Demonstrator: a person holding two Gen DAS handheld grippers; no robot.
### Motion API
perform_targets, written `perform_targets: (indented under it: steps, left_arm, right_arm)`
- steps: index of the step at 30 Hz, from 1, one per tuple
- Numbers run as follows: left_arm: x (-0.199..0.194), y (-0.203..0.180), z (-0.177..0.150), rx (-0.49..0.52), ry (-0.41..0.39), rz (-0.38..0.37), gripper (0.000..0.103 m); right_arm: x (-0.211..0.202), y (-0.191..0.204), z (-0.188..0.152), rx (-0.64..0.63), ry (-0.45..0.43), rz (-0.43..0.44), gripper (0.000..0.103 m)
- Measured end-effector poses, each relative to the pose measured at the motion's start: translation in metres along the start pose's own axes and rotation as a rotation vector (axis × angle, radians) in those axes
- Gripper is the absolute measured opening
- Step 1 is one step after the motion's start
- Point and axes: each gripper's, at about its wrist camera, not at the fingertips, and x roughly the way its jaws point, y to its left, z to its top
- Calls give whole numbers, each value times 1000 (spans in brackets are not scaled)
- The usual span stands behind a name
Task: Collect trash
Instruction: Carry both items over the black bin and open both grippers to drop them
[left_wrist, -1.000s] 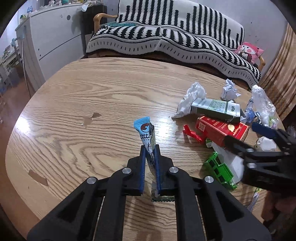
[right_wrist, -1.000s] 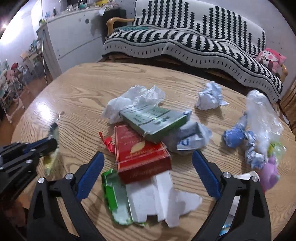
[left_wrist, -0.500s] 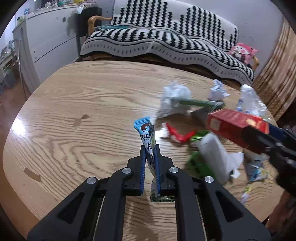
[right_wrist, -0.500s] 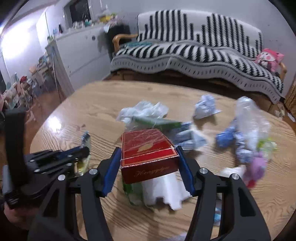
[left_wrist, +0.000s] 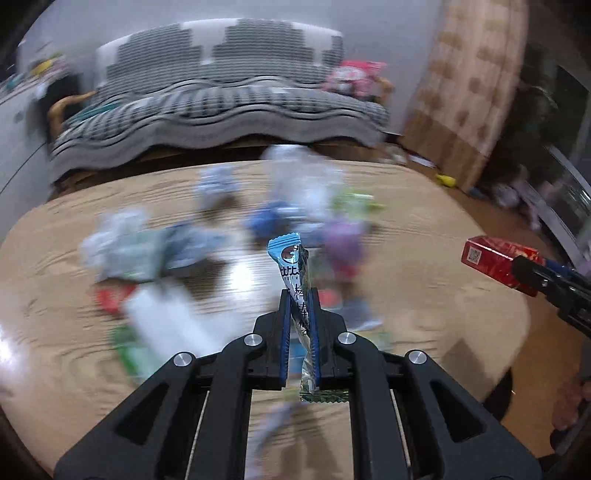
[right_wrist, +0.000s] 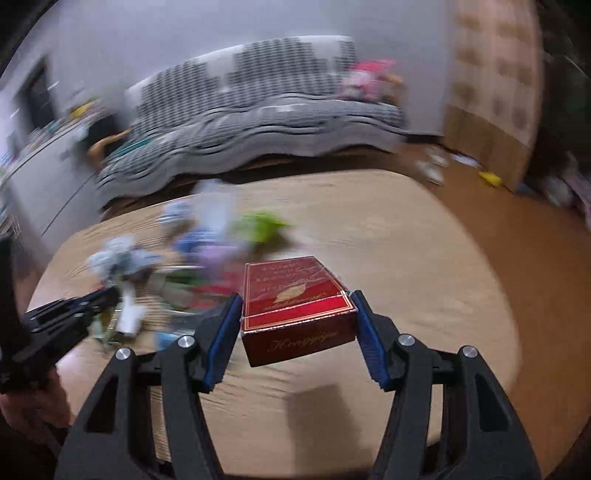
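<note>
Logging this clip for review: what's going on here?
A person is clearing trash off a wooden table with two handheld grippers. The left gripper is shut on a blue snack wrapper; the right gripper clamps a red box lifted above the table. More litter lies on the table, too blurred to tell apart.

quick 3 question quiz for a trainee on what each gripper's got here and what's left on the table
1. True or false: the left gripper is shut on a blue snack wrapper.
2. What does the right gripper hold? A) green box B) red box C) crumpled tissue
3. Is the red box resting on the table or lifted off it?

Key
1. True; the wrapper stands upright between the pads.
2. B; a pad presses on each side of it.
3. Lifted; it casts a shadow on the wood below. Blurred trash remains on the table.
</note>
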Motion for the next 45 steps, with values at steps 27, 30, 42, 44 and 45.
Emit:
perform_targets:
  steps: [27, 30, 42, 44, 45]
  left_arm:
    - [88, -375, -112, 536, 171, -482, 8]
    - [95, -381, -113, 550, 175, -480, 8]
    - [108, -403, -116, 545, 213, -504, 9]
    - [112, -408, -118, 551, 233, -518, 9]
    - [112, -410, -122, 551, 238, -522, 9]
  right_arm:
    - [-22, -333, -205, 576, 336, -257, 59]
    - [-22, -342, -204, 576, 326, -257, 59]
    - [-36, -350, -201, 603, 274, -290, 74]
    - [-42, -353, -200, 620, 252, -301, 75]
    - [-45, -354, -200, 626, 244, -306, 76]
